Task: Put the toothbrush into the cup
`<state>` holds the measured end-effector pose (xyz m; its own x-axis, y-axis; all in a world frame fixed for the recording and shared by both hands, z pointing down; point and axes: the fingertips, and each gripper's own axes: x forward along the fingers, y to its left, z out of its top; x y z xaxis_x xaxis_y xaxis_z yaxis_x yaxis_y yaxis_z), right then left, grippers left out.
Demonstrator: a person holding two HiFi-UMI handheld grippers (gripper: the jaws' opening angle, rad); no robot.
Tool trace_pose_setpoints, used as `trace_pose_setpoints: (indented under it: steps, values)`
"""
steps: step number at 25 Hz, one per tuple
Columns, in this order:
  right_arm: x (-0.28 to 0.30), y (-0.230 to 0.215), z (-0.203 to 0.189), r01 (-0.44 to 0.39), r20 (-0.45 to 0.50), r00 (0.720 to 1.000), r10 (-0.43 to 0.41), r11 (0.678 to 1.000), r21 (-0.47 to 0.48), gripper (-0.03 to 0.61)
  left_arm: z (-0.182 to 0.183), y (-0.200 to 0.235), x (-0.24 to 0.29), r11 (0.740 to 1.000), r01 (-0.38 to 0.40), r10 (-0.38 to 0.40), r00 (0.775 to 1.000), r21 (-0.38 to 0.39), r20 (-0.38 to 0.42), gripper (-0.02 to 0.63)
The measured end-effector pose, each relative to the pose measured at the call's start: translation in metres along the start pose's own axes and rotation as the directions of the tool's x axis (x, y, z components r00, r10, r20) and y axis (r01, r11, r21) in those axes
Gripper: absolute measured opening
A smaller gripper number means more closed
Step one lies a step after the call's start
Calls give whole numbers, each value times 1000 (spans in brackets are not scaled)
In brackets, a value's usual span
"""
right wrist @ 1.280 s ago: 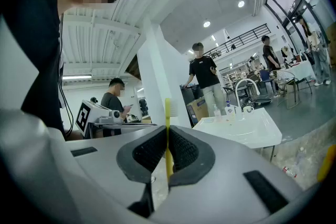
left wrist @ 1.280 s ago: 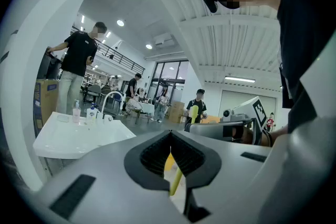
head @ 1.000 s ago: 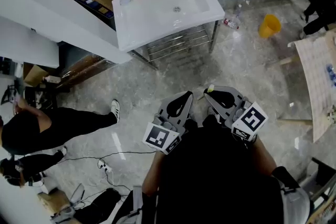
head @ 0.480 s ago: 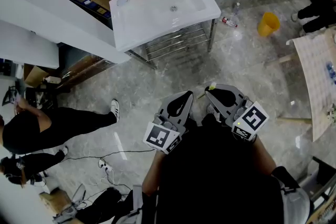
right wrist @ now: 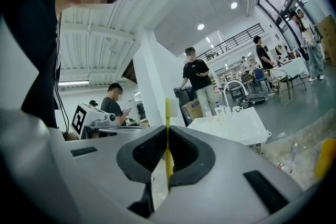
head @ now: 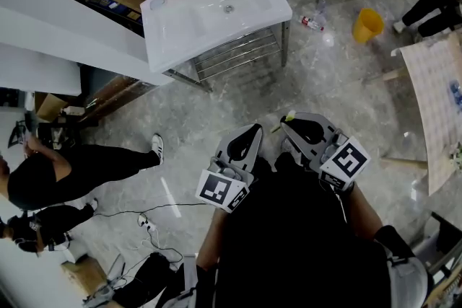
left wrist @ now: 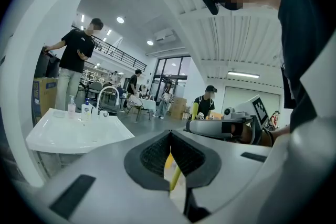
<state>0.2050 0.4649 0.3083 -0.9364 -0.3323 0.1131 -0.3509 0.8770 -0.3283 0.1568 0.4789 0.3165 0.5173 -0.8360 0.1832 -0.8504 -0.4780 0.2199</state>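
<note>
Yellow toothbrush point(right wrist: 167, 112) stands upright, pinched in the right gripper point(right wrist: 167, 131); the left gripper point(left wrist: 170, 135) has its jaws pressed together. The 2 face the white sink point(head: 189, 24), well apart from it.

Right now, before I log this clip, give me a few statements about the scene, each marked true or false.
1. The right gripper is shut on a thin yellow toothbrush. True.
2. The toothbrush already stands in a cup. False: it sticks up from between the right gripper's jaws, out over the stone floor and short of the sink.
3. The white sink rests on a metal frame with rails. True.
4. The yellow bucket sits on the sink. False: it stands on the floor, off to the sink's right in the head view.
</note>
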Motion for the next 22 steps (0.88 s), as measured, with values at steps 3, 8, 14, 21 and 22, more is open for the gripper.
trace_pose_setpoints:
  steps: [3,8,14,21,22]
  values:
    - [-1,-11,6,14,22,1000,-14,1000,3,25,0,-5,7,1000,-5,5,1000,2,-7,12]
    - [0,-15,7,7,24,1000,-8,1000,20,25,-4,-4,10,1000,-12,12,1000,0,-25,12]
    - [12,-25,1,1,-20,1000,-1,1000,5,25,1,19,18,1000,-9,9,1000,4,-5,11]
    - [39,-42,16,34,-4,999,-34,999,-9,25,16,54,32,999,22,-22,999,31,25,11]
    - [46,-44,19,38,-4,999,-38,999,-10,25,19,61,34,999,27,-28,999,35,29,11]
